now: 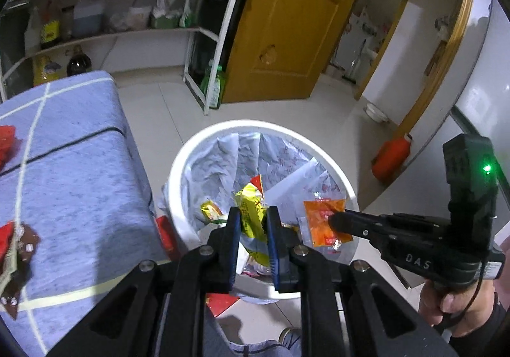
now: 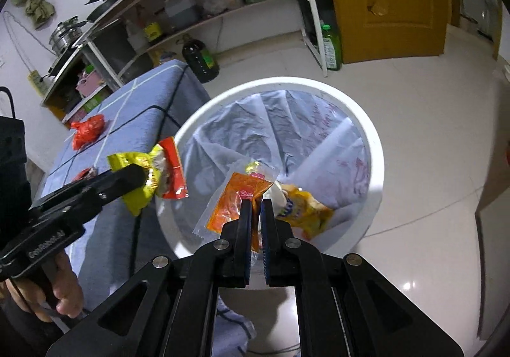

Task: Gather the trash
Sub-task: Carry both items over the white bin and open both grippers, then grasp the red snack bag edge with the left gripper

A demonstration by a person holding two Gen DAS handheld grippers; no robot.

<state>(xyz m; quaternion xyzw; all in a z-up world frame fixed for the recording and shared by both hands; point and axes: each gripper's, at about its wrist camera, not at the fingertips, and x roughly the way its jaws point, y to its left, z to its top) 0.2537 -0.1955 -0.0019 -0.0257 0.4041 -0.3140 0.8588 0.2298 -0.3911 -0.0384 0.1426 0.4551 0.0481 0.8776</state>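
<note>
From the left wrist, the left gripper (image 1: 252, 216) is clamping a yellow wrapper (image 1: 251, 213) over the white bin (image 1: 191, 146), while the right gripper (image 1: 333, 220) is pinching an orange sachet (image 1: 322, 213) above the rim. Some wrappers are already lying in the bin's liner, so the job looks partly done. On the blue table (image 1: 79, 165) a red wrapper (image 1: 6, 143) and a brown wrapper (image 1: 22, 248) are still waiting, both cut off at the frame edge.

From the right wrist, the right gripper (image 2: 256, 207) is gripping the orange sachet (image 2: 239, 200) over the bin (image 2: 376, 149); the left gripper (image 2: 145, 176) is holding the yellow wrapper (image 2: 140, 194) near the rim. A red bag (image 2: 87, 129) is sitting on the table (image 2: 143, 95). The bin's bottom is partly hidden behind the fingers.
</note>
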